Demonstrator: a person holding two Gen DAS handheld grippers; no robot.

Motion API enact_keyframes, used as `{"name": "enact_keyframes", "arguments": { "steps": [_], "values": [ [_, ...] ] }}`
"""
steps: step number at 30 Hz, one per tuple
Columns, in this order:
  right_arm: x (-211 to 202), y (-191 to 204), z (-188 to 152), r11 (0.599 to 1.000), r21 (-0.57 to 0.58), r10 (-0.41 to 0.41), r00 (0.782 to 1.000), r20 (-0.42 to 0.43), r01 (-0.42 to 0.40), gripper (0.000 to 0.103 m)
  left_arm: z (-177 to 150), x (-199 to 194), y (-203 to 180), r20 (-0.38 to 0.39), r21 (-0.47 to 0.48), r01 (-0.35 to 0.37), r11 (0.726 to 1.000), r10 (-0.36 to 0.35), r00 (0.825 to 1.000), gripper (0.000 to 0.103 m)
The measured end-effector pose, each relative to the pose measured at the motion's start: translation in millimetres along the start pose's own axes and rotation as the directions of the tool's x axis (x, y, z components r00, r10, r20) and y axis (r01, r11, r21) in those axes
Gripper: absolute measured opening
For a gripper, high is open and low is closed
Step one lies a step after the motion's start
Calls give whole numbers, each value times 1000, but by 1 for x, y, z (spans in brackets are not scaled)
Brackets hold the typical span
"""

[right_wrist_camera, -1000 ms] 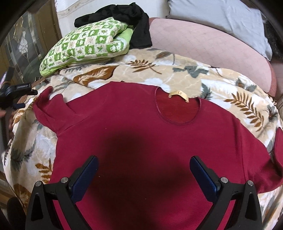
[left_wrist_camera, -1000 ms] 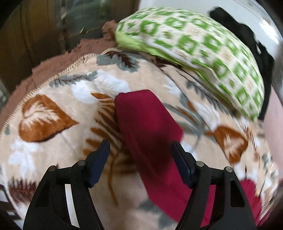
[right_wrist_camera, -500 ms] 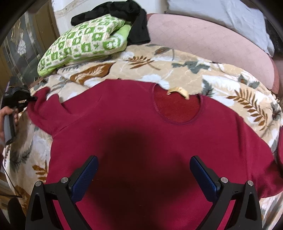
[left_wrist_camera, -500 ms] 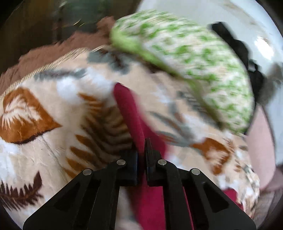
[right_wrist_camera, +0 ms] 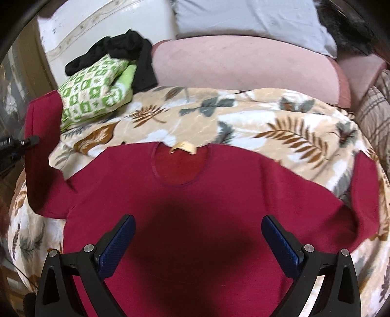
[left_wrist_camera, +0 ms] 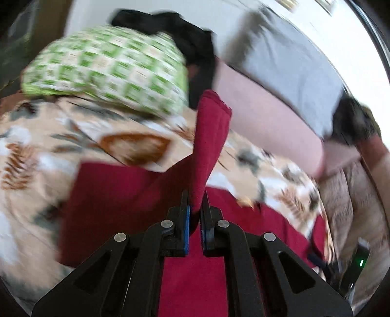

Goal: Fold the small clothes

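The left gripper (left_wrist_camera: 194, 209) is clamped on one sleeve (left_wrist_camera: 210, 143), lifting it upright above the blanket (left_wrist_camera: 36, 151). The right gripper (right_wrist_camera: 198, 240) hovers wide open over the one red shirt (right_wrist_camera: 195, 200), spread flat. Two pillows lie behind: green (right_wrist_camera: 95, 90) and grey (right_wrist_camera: 248, 19).
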State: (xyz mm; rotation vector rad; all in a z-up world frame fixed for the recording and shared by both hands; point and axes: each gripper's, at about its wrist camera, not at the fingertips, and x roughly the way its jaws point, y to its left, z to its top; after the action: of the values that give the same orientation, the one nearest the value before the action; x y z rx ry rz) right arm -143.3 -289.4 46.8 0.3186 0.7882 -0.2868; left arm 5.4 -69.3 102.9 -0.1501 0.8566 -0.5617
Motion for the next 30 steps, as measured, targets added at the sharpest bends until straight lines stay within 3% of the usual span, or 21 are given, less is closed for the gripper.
{"name": "enact_keyframes", "arguments": {
  "steps": [4, 9, 12, 16, 18, 20, 23, 27, 29, 30],
  "values": [
    [-3, -19, -1, 999, 31, -20, 1000, -6, 20, 103, -42, 41, -37, -113, 34, 43, 999, -39, 993, 5],
    [3, -39, -4, 996, 89, -10, 999, -37, 14, 103, -85, 88, -55, -228, 98, 14, 995, 8, 974, 5],
    [10, -45, -4, 993, 119, 29, 998, -56, -22, 103, -99, 97, -58, -283, 153, -10, 988, 53, 958, 9],
    [17, -41, -2, 981, 157, 120, 992, -48, -111, 103, -93, 68, -53, -298, 151, 73, 986, -25, 954, 30],
    [24, -37, -1, 971, 179, 169, 984, -49, -158, 103, -88, 45, -48, -262, 140, 110, 984, -71, 963, 47],
    [32, -31, 0, 957, 199, 227, 972, -56, -211, 103, -81, 22, -41, -215, 146, 121, 982, -88, 973, 54],
    [45, -26, 0, 938, 239, 274, 960, -66, -251, 103, -70, -2, -22, -180, 144, 97, 985, -71, 981, 54],
    [66, -10, 0, 958, 184, 242, 966, -94, -222, 103, -54, -17, 21, -150, 68, -2, 998, 12, 989, 54],
    [81, 6, 1, 973, 100, 220, 968, -118, -209, 91, -49, -22, 36, -135, 45, -53, 998, 59, 989, 54],
    [88, 12, 0, 980, 63, 197, 970, -140, -190, 63, -48, -26, 43, -119, 38, -88, 995, 92, 989, 54]
  ]
}}
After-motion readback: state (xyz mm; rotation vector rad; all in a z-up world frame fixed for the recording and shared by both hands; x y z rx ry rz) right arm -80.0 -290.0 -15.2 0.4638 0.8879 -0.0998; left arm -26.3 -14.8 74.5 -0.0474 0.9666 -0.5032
